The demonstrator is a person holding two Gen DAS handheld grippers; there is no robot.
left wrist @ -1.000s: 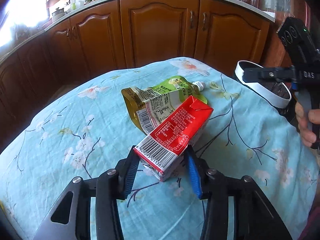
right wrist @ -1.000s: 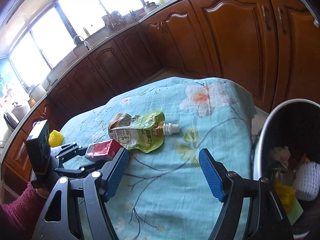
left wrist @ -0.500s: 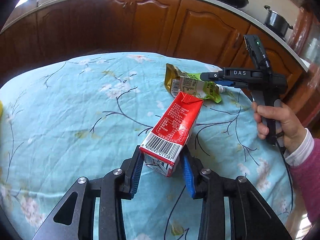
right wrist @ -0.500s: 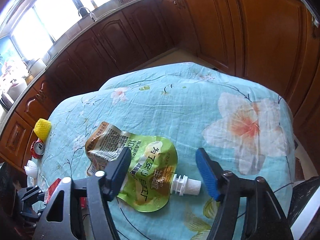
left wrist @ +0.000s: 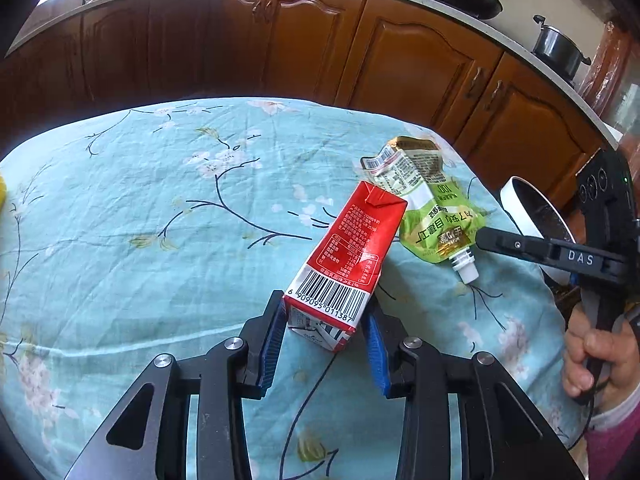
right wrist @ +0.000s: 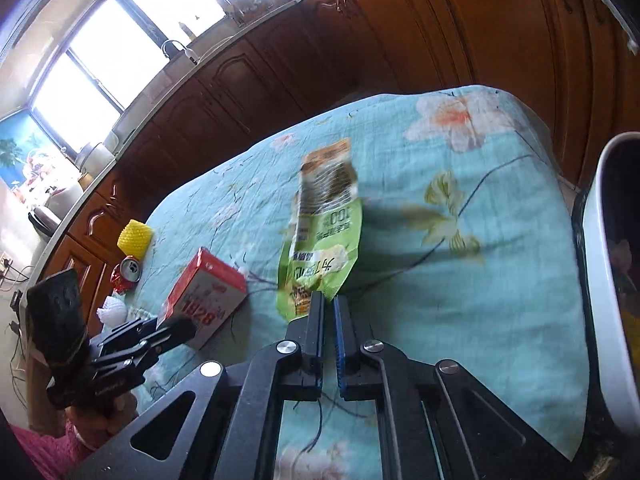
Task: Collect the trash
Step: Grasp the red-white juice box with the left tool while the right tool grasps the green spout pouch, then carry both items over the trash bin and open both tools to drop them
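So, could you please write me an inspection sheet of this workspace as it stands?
Surface: table under a light-blue floral cloth, wrinkled.
Job's things: red carton; green spout pouch; white-rimmed bin at the table edge, trash inside.
Clutter: yellow foam net, crushed can, white foam net at the far edge.
Grippers: left gripper closed on the carton's base, jaws opening slightly; right gripper closing on the pouch's spout end.
Cables: a thin cord beside the right hand.
Surroundings: brown kitchen cabinets, pots on the counter, bright window.
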